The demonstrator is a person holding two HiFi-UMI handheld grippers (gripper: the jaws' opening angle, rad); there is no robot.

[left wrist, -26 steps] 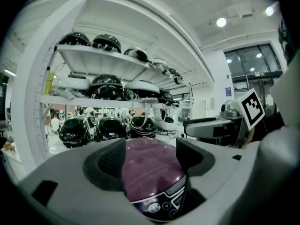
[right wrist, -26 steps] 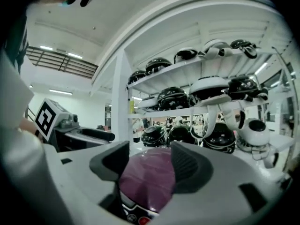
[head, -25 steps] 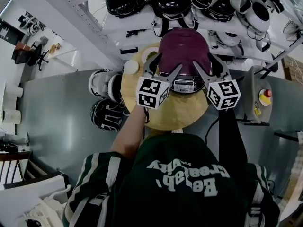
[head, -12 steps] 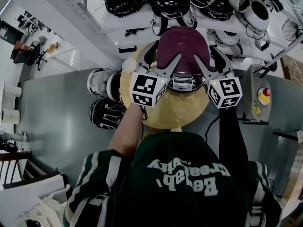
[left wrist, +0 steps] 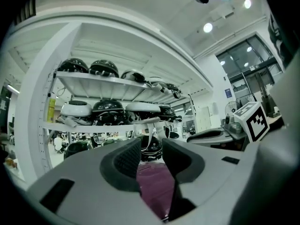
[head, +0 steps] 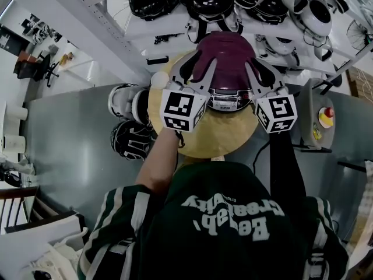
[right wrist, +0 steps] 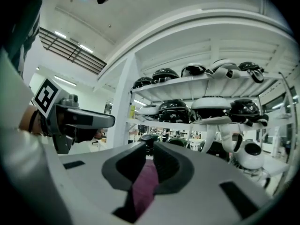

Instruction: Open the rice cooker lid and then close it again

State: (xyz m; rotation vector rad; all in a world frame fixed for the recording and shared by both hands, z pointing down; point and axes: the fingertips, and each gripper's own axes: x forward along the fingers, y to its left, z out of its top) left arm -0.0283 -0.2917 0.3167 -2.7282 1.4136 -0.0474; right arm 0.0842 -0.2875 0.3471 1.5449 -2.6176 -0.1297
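A rice cooker with a maroon lid stands on a round wooden table, its lid down. My left gripper reaches level over the lid's left side and my right gripper over its right side. Both pairs of jaws are closing. In the left gripper view the left gripper still shows a clear gap, with the lid seen low through it. In the right gripper view only a narrow slit is left in the right gripper, and the lid shows through it. I see no pad pressing on anything.
White shelves full of helmets rise just behind the table. Two more helmets lie on the floor at the left. A small white bowl sits at the table's left rim. A box with a red button stands at the right.
Both grippers have risen and reached further over the lid. Their jaws, spread wide before, have drawn in, the right pair more than the left.
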